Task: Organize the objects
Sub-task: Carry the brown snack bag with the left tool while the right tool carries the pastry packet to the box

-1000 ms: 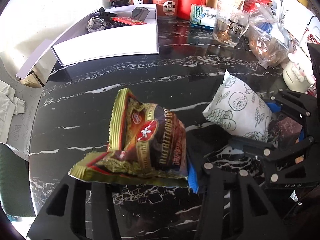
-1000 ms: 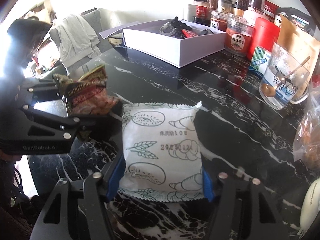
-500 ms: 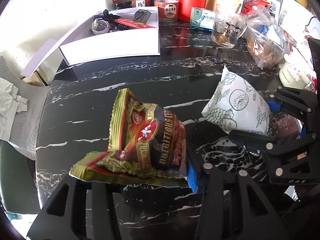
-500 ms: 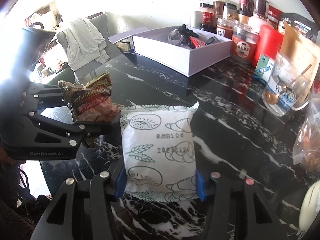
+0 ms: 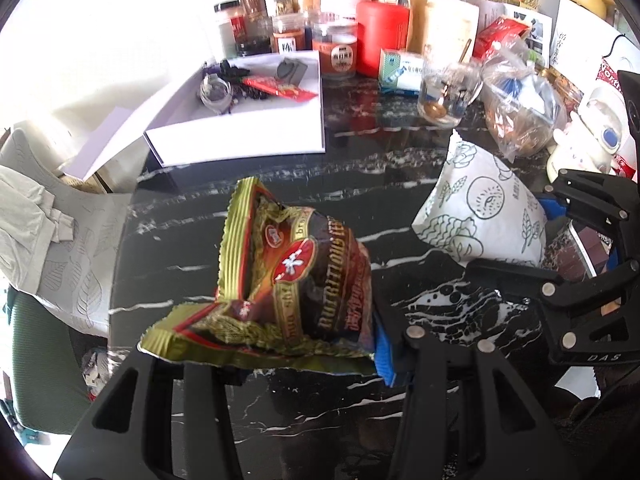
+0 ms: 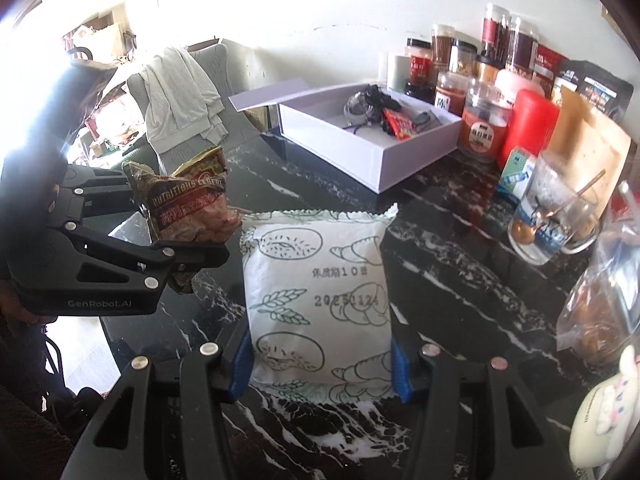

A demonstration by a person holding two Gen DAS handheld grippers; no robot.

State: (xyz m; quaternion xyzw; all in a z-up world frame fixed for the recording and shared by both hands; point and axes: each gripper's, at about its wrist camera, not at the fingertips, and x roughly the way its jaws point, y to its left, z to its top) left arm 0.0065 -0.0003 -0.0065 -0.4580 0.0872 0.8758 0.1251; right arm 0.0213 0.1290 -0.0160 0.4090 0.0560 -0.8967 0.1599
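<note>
Marble table [image 5: 280, 184] is dark with white veins and lies under both grippers. White box [image 6: 384, 160] stands open far ahead of the jaws, a little to the left of the left pair and almost straight ahead of the right pair; cables and a red packet already lie inside it. I judge the box is the goal, and the left gripper [image 5: 280, 364] seems slightly nearer to it. White bread packet [image 6: 316, 300] is clamped between the jaws of the right gripper [image 6: 320, 364], its long axis pointing forward along the fingers. Brown cereal bag [image 5: 296, 280] is pinched in the left jaws; it is crumpled and shiny, with gold edges.
</note>
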